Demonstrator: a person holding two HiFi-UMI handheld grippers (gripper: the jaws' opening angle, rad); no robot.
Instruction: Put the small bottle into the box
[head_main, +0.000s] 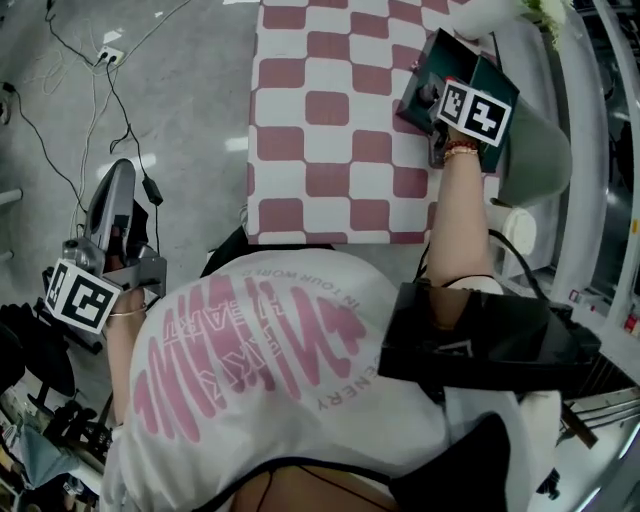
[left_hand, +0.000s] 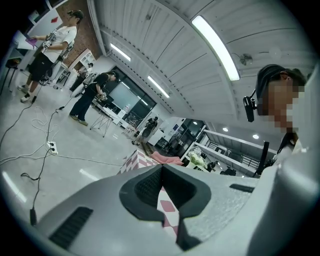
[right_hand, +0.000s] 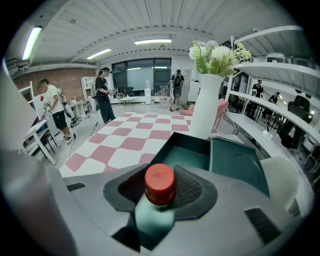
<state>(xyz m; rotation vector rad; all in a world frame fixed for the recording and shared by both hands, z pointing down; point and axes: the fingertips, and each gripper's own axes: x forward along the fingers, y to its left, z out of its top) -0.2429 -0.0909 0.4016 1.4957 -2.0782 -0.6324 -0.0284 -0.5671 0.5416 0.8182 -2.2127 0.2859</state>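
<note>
The left gripper (left_hand: 161, 171) has its jaws closed together, pads meeting at the tips with nothing between them; a sliver of checked tablecloth (left_hand: 167, 212) shows through the gap behind them. The right gripper (right_hand: 165, 175) is clamped on the small bottle (right_hand: 154, 217), which stands between its pads with the neck sticking out past them. The bottle has a pale green translucent body and a round red cap (right_hand: 160, 182). Just ahead of those jaws lies the dark teal box (right_hand: 192, 141), open, its lid (right_hand: 235, 162) folded out to the right.
</note>
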